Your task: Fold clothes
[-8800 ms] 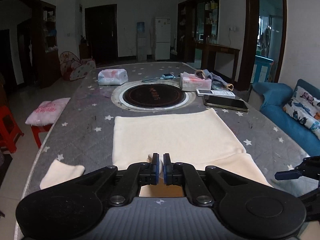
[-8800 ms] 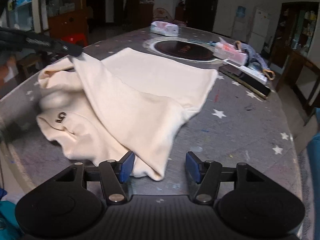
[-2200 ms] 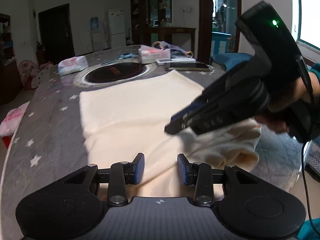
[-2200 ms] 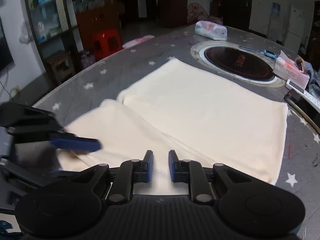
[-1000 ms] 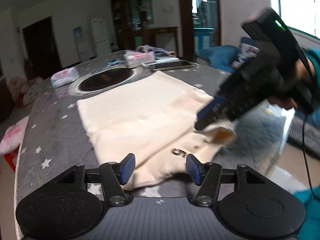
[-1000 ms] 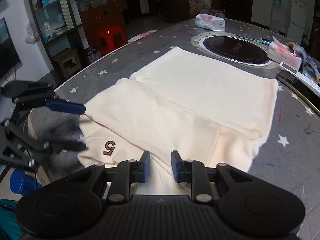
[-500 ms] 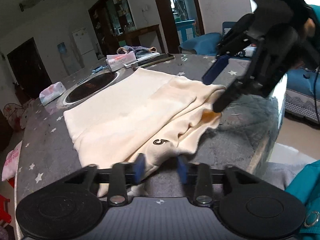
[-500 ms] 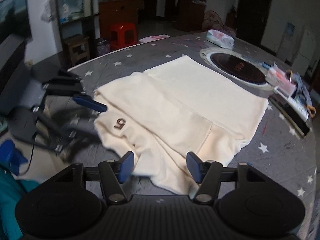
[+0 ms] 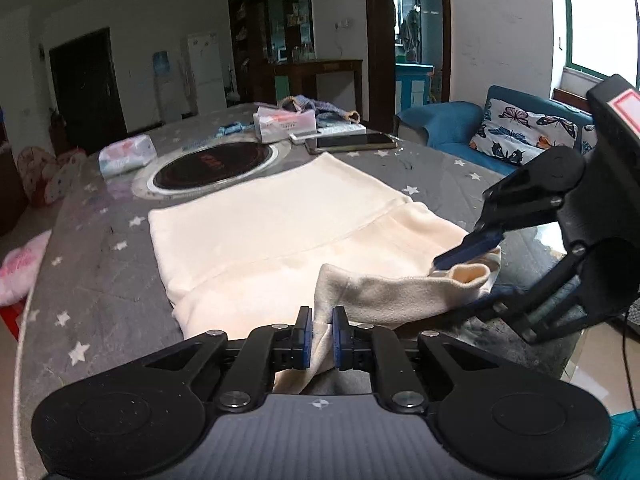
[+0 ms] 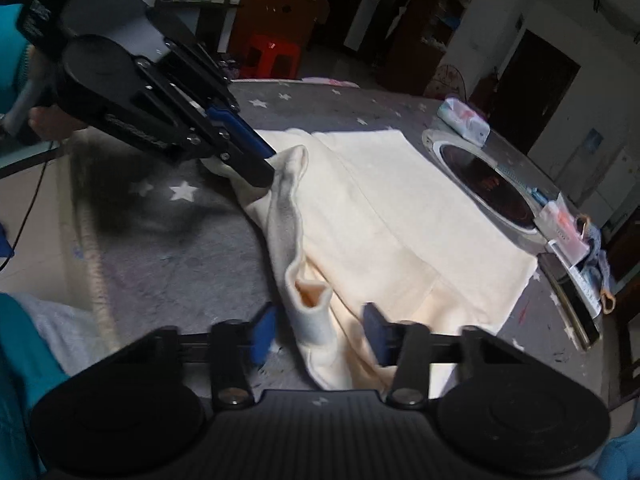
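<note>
over table [image 9: 92,248], left gripper [image 9: 319,338] pinches cream garment [image 9: 280,216]; right gripper [image 10: 318,338] gapes wide.

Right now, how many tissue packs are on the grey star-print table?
2. One soft pink-and-white tissue pack lies left of the round black cooktop. A second tissue pack sits beyond the cooktop, to its right. Others may be hidden from both views.

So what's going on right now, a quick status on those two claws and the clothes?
Left gripper shut on the cream garment. Right gripper open, straddling the cuff end, not yet clamped. Phone and tissue packs at far side, clear of the fold.
</note>
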